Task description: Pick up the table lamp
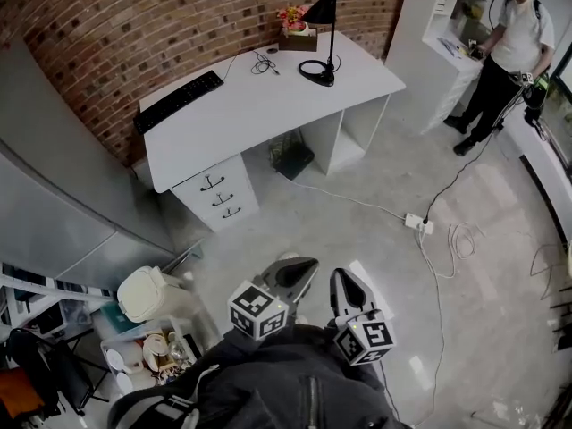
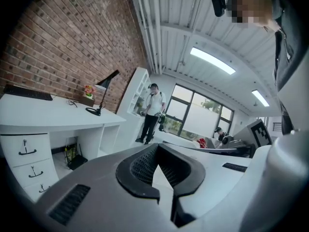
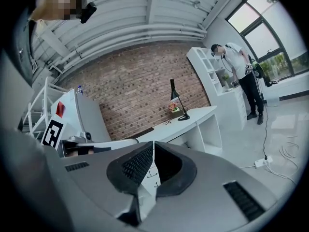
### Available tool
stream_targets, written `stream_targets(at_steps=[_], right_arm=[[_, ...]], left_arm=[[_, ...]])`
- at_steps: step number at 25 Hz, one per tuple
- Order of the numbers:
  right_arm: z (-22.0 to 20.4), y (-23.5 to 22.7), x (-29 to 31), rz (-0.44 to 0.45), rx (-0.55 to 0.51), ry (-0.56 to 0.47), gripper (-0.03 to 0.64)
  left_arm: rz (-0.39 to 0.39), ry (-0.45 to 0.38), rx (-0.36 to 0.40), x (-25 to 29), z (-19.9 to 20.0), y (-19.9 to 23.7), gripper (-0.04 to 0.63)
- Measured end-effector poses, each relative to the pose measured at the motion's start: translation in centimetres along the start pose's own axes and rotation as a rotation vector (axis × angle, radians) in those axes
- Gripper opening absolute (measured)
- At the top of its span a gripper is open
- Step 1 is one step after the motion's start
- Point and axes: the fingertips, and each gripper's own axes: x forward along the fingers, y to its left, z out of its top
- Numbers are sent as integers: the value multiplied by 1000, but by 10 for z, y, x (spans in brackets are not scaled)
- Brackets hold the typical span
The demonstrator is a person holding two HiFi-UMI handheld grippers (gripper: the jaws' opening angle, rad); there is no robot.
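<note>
The black table lamp stands on the far right part of the white desk, with a round base and an angled cone shade. It also shows far off in the left gripper view as the lamp, and in the right gripper view as the lamp. My left gripper and right gripper hang side by side over the floor, well short of the desk. Both are shut with nothing between their jaws, as the left gripper and right gripper show in their own views.
On the desk lie a black keyboard, a coiled cable and a flower box. A drawer unit sits under it. A person stands by white shelves at the right. A power strip and cables cross the floor. Clutter sits at lower left.
</note>
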Motion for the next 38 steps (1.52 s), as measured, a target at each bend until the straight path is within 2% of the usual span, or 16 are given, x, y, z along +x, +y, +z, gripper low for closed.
stream_targets(at_steps=[6, 10, 16, 23, 38], right_arm=[[22, -18, 59, -13, 35, -3, 14], [48, -32, 111, -30, 31, -18, 14], [89, -54, 173, -72, 70, -78, 14], [104, -68, 227, -96, 126, -89, 14], [116, -74, 306, -99, 121, -74, 14]], left_arm=[[-13, 11, -7, 31, 28, 50, 8], [-41, 11, 10, 60, 62, 92, 8], [-118, 24, 84, 100, 105, 140, 8], [-142, 33, 62, 130, 124, 188, 8], [-164, -1, 34, 158, 155, 256, 8]])
